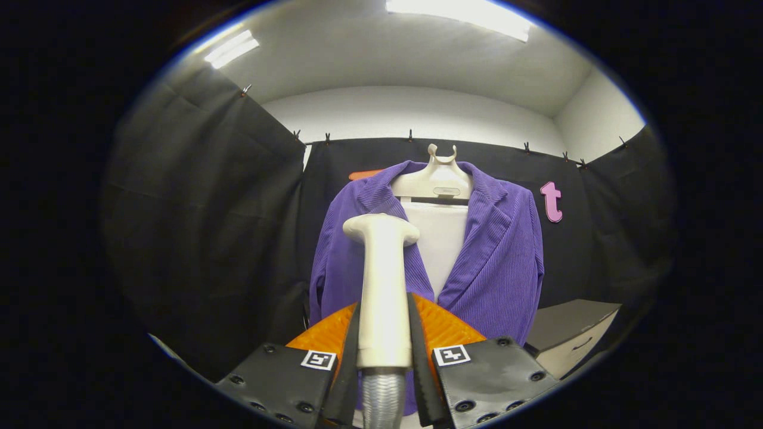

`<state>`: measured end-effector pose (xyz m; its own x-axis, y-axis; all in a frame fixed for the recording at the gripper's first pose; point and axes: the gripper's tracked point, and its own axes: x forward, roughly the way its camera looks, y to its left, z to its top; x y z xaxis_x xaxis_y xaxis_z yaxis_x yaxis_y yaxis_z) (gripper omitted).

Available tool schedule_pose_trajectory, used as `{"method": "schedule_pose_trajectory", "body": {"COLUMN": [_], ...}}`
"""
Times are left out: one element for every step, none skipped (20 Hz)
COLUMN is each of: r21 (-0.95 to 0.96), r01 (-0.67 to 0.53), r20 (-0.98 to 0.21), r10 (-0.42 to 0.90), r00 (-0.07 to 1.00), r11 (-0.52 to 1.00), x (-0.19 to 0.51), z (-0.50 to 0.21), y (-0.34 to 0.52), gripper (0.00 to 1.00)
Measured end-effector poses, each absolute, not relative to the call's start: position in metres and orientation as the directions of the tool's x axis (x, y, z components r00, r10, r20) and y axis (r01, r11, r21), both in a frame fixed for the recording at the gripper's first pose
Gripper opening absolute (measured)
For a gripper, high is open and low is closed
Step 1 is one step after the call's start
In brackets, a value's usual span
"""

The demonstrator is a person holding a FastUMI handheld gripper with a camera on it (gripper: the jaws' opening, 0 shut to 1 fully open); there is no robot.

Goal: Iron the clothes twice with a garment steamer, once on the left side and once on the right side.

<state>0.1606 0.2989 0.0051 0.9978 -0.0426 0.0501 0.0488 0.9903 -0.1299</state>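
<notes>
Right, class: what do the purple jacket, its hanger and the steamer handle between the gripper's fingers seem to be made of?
Purple jacket: looks like corduroy or a ribbed knit, matte, with fine vertical ridges.
Hanger: probably moulded plastic, cream, smooth with a soft sheen.
Steamer handle: likely smooth plastic, off-white; the hose below it is ribbed and greyish.
The gripper is shut on the handle.

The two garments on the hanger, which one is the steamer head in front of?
The purple jacket, on its front panel beside the opening. The white shirt shows between the lapels, clear of the steamer. The gripper is shut on the steamer's handle.
</notes>
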Motion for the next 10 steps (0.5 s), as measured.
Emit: {"method": "schedule_pose_trajectory", "body": {"r21": [-0.128,-0.127,-0.128,-0.131,-0.135,-0.14,-0.142,-0.141,-0.143,-0.144], "r01": [0.049,0.048,0.048,0.047,0.045,0.043,0.042,0.04,0.038,0.036], "r20": [0.051,0.051,0.048,0.044,0.041,0.038,0.035,0.032,0.027,0.021], "r10": [-0.042,-0.042,-0.042,-0.041,-0.04,-0.038,-0.037,-0.035,-0.035,-0.034], "r00": [0.998,0.998,0.998,0.998,0.998,0.999,0.999,0.999,0.999,0.999], "r11": [0.991,0.991,0.991,0.99,0.99,0.989,0.989,0.989,0.989,0.989], "x": [0.16,0.159,0.158,0.157,0.157,0.156,0.156,0.155,0.153,0.152], "z": [0.004,0.002,0.0,-0.002,-0.004,-0.006,-0.009,-0.012,-0.015,-0.017], "y": [0.299,0.299,0.298,0.298,0.298,0.297,0.297,0.296,0.296,0.295], "gripper": [0.46,0.46,0.46,0.46,0.46,0.46,0.46,0.46,0.46,0.46]}}
